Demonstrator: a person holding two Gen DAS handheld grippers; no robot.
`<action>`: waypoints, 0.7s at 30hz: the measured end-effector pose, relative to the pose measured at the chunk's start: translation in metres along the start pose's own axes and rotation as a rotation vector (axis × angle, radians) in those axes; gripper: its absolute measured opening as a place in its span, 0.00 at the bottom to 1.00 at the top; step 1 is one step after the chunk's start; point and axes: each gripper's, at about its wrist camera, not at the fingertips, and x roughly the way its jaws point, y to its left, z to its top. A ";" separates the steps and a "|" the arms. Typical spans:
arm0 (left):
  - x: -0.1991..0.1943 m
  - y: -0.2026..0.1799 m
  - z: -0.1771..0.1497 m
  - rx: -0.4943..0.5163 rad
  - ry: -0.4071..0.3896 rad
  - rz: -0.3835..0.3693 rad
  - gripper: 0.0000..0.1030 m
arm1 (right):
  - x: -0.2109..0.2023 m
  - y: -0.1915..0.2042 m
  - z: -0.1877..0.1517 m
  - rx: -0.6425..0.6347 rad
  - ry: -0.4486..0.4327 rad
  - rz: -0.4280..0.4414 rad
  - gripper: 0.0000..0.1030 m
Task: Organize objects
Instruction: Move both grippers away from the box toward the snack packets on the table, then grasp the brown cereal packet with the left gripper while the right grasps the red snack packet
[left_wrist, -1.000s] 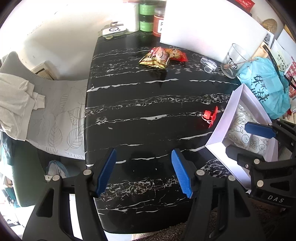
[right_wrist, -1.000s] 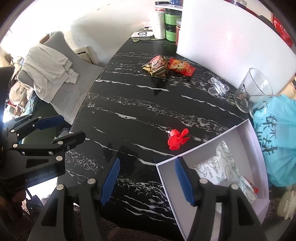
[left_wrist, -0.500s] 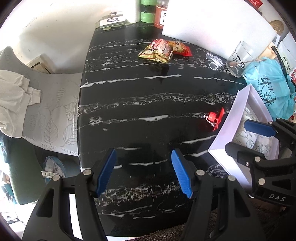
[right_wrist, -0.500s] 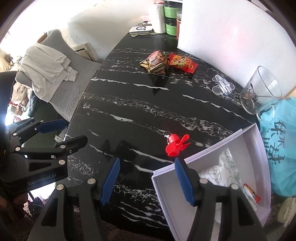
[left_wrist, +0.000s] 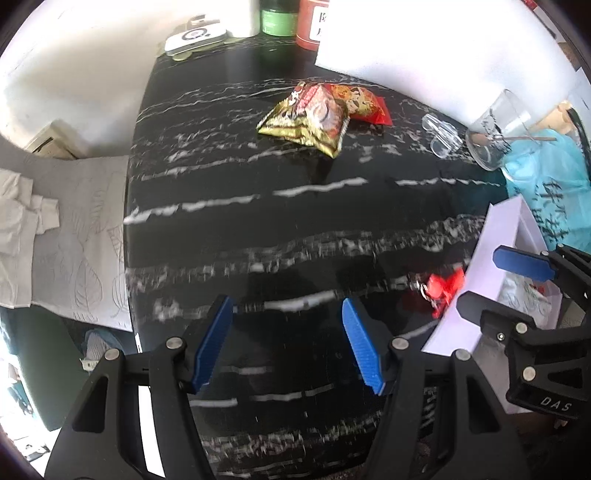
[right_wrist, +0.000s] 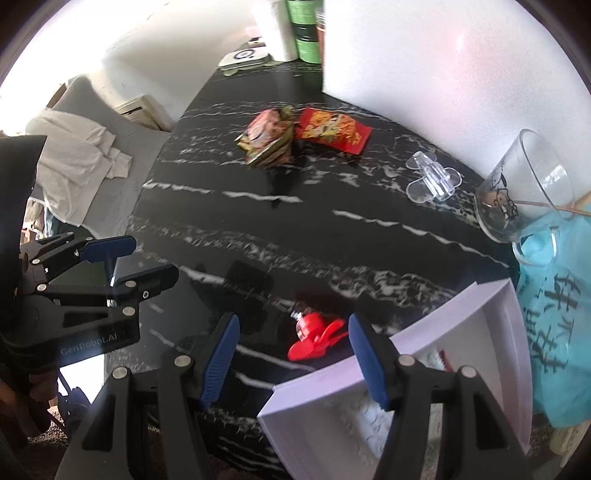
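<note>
Left hand-held gripper (left_wrist: 287, 341) hangs over bare black bench (left_wrist: 229, 236), jaws apart, nothing between them. Right hand-held gripper (right_wrist: 293, 354) likewise apart and empty, red clip (right_wrist: 314, 338) lying on the bench just beyond the gap. White box (right_wrist: 417, 339) at near right, its corner just beside the clip. Clear mug (right_wrist: 524, 188) far right. Two snack packets (left_wrist: 314, 114) touching, far centre. Clear plastic piece (right_wrist: 432, 179) between packets and mug.

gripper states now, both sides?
Left tongs: open, empty, over bare black table.
Right tongs: open, holding nothing, red clip lies between them.
</note>
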 end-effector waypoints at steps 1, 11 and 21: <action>0.004 0.000 0.007 0.005 0.003 -0.001 0.59 | 0.003 -0.003 0.004 0.007 0.002 -0.001 0.61; 0.029 -0.003 0.055 0.032 0.012 -0.036 0.59 | 0.023 -0.028 0.046 0.048 -0.008 0.008 0.61; 0.031 -0.004 0.093 0.077 -0.046 -0.062 0.59 | 0.033 -0.039 0.093 0.001 -0.061 -0.006 0.61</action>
